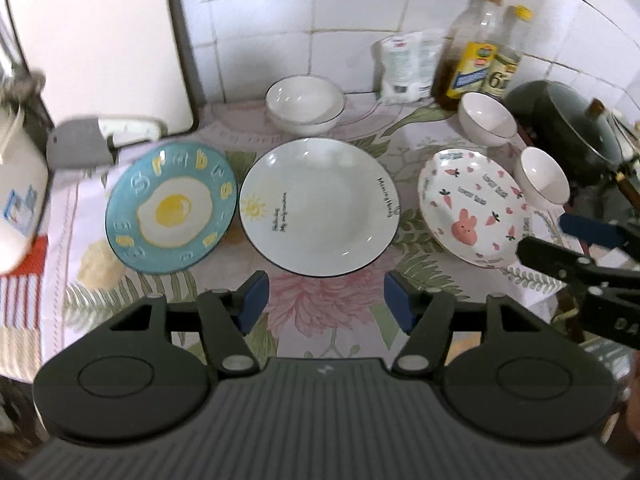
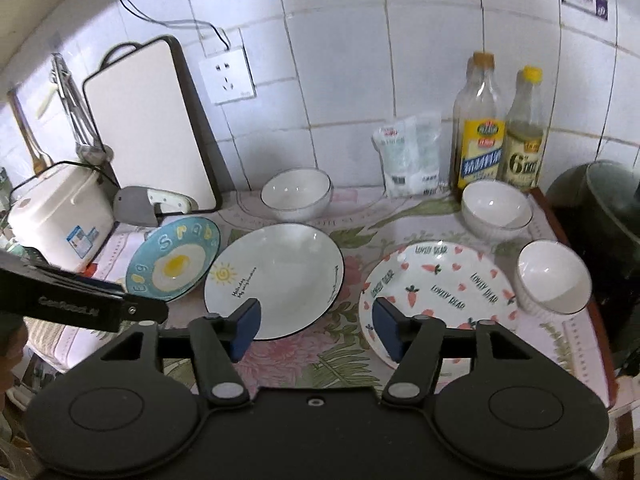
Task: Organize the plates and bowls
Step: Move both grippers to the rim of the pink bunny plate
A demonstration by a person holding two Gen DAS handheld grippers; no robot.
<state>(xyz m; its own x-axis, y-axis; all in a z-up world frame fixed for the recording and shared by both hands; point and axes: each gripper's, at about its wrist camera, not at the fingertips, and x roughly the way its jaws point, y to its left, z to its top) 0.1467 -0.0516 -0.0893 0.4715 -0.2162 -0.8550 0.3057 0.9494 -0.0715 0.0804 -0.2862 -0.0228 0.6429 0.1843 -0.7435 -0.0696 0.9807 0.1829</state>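
Three plates lie in a row on the flowered cloth: a blue egg plate (image 1: 170,212) (image 2: 174,264) at the left, a white sun plate (image 1: 320,206) (image 2: 276,280) in the middle, a rabbit-and-carrot plate (image 1: 472,206) (image 2: 438,284) at the right. Three white bowls stand behind and to the right: one at the back middle (image 1: 305,104) (image 2: 297,193), one by the bottles (image 1: 486,118) (image 2: 497,206), one at the right (image 1: 544,178) (image 2: 554,276). My left gripper (image 1: 326,300) is open and empty above the cloth in front of the sun plate. My right gripper (image 2: 316,328) is open and empty, between the sun plate and the rabbit plate.
A white cutting board (image 2: 152,120) leans on the tiled wall at the left, with a white appliance (image 2: 60,216) beside it. Two bottles (image 2: 480,124) and a bag (image 2: 408,152) stand at the back. A dark pot (image 1: 568,124) sits at the right edge.
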